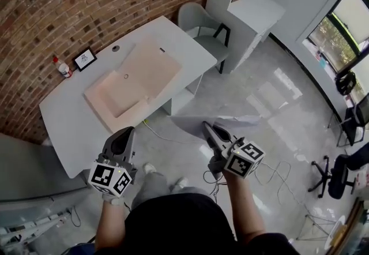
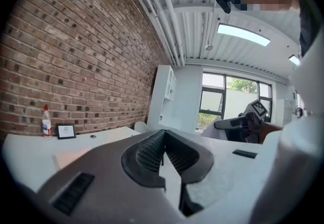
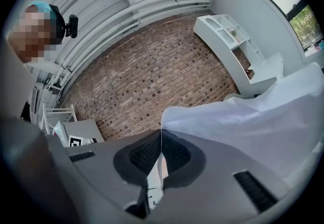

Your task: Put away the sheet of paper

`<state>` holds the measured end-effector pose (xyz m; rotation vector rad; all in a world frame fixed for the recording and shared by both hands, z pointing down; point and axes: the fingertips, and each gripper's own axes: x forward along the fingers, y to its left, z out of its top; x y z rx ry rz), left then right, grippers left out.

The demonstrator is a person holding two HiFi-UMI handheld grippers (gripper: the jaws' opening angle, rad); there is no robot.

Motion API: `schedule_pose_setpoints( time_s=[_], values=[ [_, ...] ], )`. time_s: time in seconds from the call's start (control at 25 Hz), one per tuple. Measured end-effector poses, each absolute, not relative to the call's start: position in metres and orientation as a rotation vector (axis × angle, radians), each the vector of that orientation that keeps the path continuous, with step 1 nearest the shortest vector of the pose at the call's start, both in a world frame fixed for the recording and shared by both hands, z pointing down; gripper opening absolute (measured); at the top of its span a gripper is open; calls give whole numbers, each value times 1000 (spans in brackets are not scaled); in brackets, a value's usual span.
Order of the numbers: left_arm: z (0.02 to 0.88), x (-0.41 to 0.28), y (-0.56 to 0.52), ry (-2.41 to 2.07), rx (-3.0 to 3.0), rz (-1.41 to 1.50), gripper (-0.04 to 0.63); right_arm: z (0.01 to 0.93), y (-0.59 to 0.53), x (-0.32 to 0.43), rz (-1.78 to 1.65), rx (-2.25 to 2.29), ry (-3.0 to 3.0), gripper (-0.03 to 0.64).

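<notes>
The white sheet of paper [image 1: 191, 123] hangs in the air over the floor, just off the desk's right end. My right gripper [image 1: 206, 127] is shut on one edge of it. In the right gripper view the paper [image 3: 253, 121] runs out from between the closed pads [image 3: 152, 153] and billows to the right. My left gripper [image 1: 127, 132] is held near the desk's front edge, shut with nothing in it; its pads [image 2: 151, 153] meet in the left gripper view. The white desk [image 1: 66, 127] carries a pink mat [image 1: 135, 78].
A small bottle [image 1: 63, 68] and a framed picture [image 1: 85, 59] stand at the desk's back by the brick wall. A grey chair [image 1: 203, 24] and a white shelf unit [image 1: 253, 11] lie beyond. Cables [image 1: 277, 170] trail on the floor; office chairs [image 1: 340, 170] stand at right.
</notes>
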<state>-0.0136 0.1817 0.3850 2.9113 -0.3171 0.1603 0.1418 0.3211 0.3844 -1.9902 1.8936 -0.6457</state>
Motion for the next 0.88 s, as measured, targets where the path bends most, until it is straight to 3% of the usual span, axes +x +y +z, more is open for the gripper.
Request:
schedule_pose_setpoints(
  time_s=[0.48, 0.88],
  values=[
    [412, -7, 31, -416, 2803, 134, 3, 403, 141, 156, -758, -1933, 2045, 8],
    [447, -50, -68, -557, 2732, 201, 3, 424, -1, 125, -853, -1813, 2213, 8]
  ],
)
